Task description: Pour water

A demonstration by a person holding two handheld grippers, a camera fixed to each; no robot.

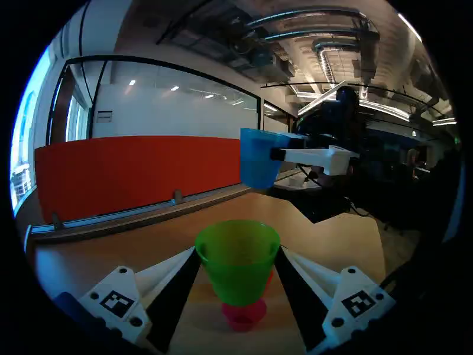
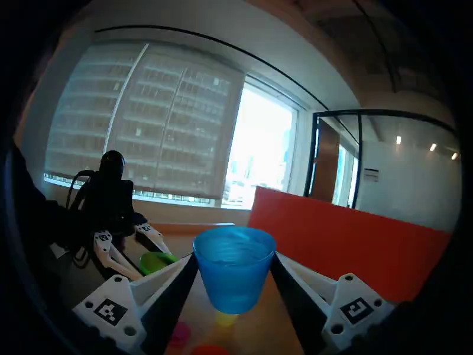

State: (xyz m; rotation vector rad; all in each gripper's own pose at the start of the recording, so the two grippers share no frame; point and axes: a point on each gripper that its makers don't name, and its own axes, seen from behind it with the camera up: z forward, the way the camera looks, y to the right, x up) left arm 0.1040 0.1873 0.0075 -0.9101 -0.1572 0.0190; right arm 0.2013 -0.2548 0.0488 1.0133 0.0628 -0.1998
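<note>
The blue cup (image 2: 235, 278), with water rippling near its rim, is clamped upright between the right gripper's (image 2: 235, 260) fingers, held above the wooden table (image 1: 106, 254). The left gripper (image 1: 237, 254) is clamped on a green cup (image 1: 237, 275), whose contents I cannot tell, held over a pink cup (image 1: 243, 316) standing on the table.

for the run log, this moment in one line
left claw: green cup | right claw: blue cup, upright | no pour yet

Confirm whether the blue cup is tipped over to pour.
No, the blue cup is upright with its wide rim on top, up and apart from the green cup.
</note>
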